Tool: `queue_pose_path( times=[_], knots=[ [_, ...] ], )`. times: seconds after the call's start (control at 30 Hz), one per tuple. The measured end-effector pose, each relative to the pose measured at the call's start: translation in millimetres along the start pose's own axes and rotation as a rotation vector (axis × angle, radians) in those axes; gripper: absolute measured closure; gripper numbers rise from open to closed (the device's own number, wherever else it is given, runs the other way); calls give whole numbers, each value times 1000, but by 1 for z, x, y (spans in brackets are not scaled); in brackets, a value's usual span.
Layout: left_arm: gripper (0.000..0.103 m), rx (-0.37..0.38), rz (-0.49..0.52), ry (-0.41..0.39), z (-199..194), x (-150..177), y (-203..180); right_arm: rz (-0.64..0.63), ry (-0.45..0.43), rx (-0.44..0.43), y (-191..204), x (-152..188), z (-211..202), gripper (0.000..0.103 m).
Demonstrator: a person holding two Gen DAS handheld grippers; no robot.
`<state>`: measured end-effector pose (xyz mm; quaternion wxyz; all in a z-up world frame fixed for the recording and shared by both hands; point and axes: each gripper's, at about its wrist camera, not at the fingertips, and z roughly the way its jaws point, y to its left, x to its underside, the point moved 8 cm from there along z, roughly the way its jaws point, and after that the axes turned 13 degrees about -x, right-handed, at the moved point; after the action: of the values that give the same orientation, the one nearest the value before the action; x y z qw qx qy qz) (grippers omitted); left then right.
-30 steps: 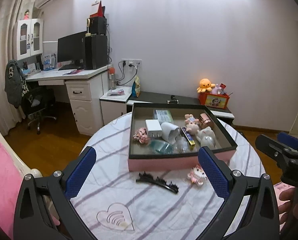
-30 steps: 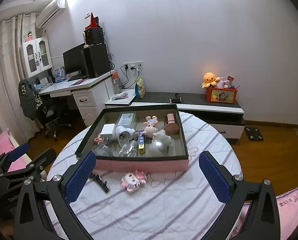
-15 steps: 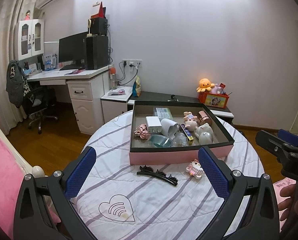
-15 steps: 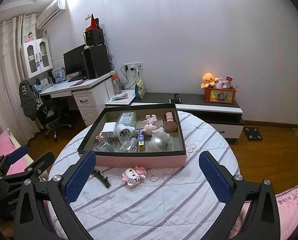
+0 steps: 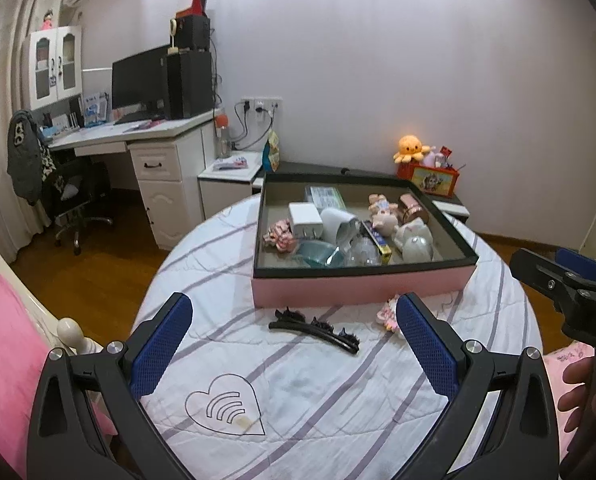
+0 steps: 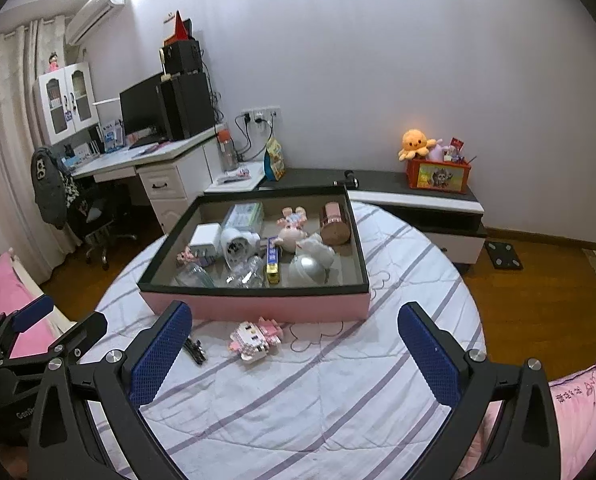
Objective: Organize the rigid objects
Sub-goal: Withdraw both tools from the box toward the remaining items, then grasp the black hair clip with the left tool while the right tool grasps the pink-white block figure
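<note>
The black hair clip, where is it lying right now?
The black hair clip lies on the striped tablecloth just in front of the pink box, left of the small pink block toy.

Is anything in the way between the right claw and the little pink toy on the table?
Nothing visible is. The pink toy lies alone on the striped cloth ahead of the open right claw. The pink box sits behind it.

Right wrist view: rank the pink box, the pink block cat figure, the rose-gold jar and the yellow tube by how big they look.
1. pink box, by far the largest.
2. pink block cat figure, though it lies nearer the camera, which flatters it.
3. rose-gold jar.
4. yellow tube, long but thin; its place against the jar is unsure.
</note>
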<state>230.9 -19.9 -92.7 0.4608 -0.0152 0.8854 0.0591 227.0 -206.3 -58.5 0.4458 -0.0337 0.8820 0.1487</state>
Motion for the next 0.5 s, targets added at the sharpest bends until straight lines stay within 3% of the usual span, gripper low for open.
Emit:
queue_pose_path(
  times=[0.5],
  knots=[
    [0, 23, 35, 195, 83, 48, -27, 11, 174, -12, -18, 39, 72, 0]
  ],
)
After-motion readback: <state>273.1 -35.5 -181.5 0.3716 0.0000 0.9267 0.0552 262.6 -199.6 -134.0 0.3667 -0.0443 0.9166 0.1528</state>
